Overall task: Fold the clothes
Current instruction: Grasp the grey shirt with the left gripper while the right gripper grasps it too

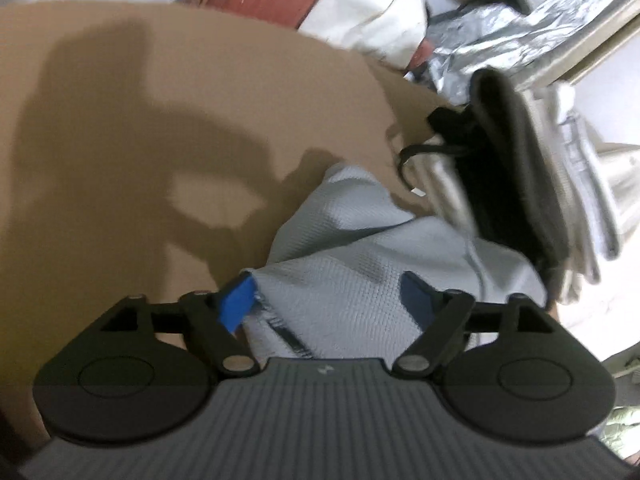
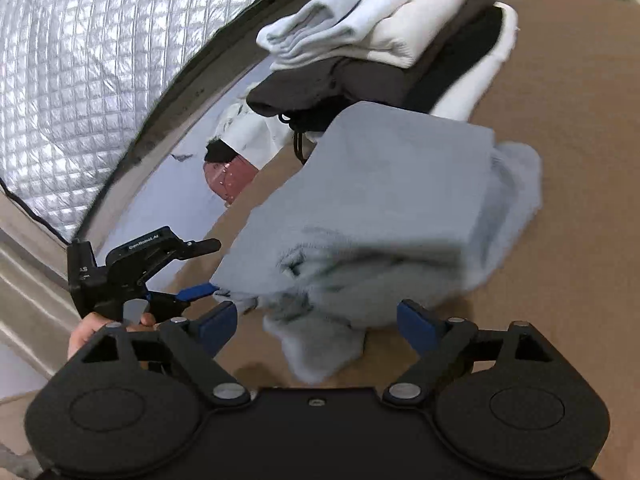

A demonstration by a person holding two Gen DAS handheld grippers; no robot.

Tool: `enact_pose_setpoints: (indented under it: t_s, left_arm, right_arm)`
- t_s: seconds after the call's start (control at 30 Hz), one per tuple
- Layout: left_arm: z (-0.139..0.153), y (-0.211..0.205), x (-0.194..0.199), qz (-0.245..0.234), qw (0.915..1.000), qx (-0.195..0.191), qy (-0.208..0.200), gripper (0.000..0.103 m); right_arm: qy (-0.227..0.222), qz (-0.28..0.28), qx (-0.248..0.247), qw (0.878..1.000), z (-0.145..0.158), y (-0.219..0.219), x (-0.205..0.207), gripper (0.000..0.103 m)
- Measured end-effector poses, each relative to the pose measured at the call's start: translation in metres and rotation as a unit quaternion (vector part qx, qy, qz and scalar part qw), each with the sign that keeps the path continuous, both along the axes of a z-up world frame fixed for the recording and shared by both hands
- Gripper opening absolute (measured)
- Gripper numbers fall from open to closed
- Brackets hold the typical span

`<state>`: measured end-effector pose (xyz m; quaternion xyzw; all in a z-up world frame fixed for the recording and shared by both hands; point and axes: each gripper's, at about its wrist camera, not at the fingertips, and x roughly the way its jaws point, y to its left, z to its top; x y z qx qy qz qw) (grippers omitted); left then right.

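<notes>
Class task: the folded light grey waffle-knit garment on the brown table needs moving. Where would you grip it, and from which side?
Probably grip the folded light grey waffle-knit garment along its thick near edge, coming from the camera side. Its loose layers bunch there, and the pile of folded clothes crowds the far side.

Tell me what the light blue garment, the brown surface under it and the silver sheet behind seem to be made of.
Light blue garment: soft knit fabric, probably cotton; the left wrist view shows a waffle-like texture, matte.
Brown surface: looks like plain cardboard or a dull board; flat, matte, no grain visible.
Silver sheet: quilted reflective foil, likely insulation; shiny with a stitched grid.
</notes>
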<state>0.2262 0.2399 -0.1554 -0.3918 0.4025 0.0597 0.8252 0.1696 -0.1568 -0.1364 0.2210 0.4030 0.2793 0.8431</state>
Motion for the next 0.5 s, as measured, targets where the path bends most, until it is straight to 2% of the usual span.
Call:
enact_pose_setpoints:
  t_s: [0.07, 0.1, 0.13, 0.2, 0.23, 0.27, 0.3, 0.33, 0.37, 0.4, 0.43, 0.5]
  left_arm:
    - [-0.012, -0.007, 0.015, -0.004, 0.9998, 0.002, 0.019, 0.100]
    - [-0.018, -0.012, 0.020, -0.001, 0.9997, 0.002, 0.026, 0.103]
    - [-0.023, -0.017, 0.022, -0.001, 0.9996, 0.004, 0.029, 0.103]
    - [-0.026, -0.029, 0.026, -0.017, 0.9988, 0.035, 0.029, 0.102]
    - [-0.025, -0.035, 0.028, -0.032, 0.9977, 0.054, 0.025, 0.092]
    - [-0.022, -0.040, 0.028, -0.049, 0.9969, 0.059, 0.018, 0.057]
    - [-0.019, -0.044, 0.028, -0.067, 0.9957, 0.063, 0.011, 0.044]
    - [-0.016, -0.048, 0.027, -0.086, 0.9941, 0.066, 0.005, 0.041]
    - [-0.015, -0.048, 0.027, -0.097, 0.9943, 0.043, -0.005, 0.032]
    - [-0.012, -0.050, 0.025, -0.111, 0.9934, 0.016, -0.023, 0.030]
    - [-0.006, -0.056, 0.021, -0.127, 0.9910, 0.011, -0.040, 0.029]
    - [0.011, -0.072, 0.013, -0.156, 0.9851, 0.008, -0.071, 0.027]
  right_arm:
    - [-0.005, -0.017, -0.016, 1.000, -0.003, 0.008, 0.020, 0.093]
    - [0.000, -0.032, -0.029, 0.999, -0.009, 0.011, 0.032, 0.098]
    - [0.006, -0.048, -0.043, 0.998, -0.015, 0.013, 0.044, 0.099]
    - [0.037, -0.067, -0.053, 0.996, -0.033, 0.018, 0.063, 0.099]
    - [0.053, -0.075, -0.058, 0.994, -0.043, 0.020, 0.073, 0.098]
    - [0.050, -0.073, -0.046, 0.995, -0.048, 0.022, 0.074, 0.088]
    - [0.044, -0.070, -0.032, 0.996, -0.053, 0.023, 0.073, 0.071]
    - [0.036, -0.069, -0.024, 0.997, -0.052, 0.024, 0.070, 0.065]
    - [0.028, -0.069, -0.018, 0.997, -0.050, 0.024, 0.065, 0.054]
    - [0.014, -0.068, -0.014, 0.997, -0.046, 0.024, 0.059, 0.037]
    - [0.003, -0.065, -0.011, 0.998, -0.042, 0.022, 0.053, 0.027]
    - [-0.009, -0.066, -0.006, 0.998, -0.033, 0.015, 0.044, 0.017]
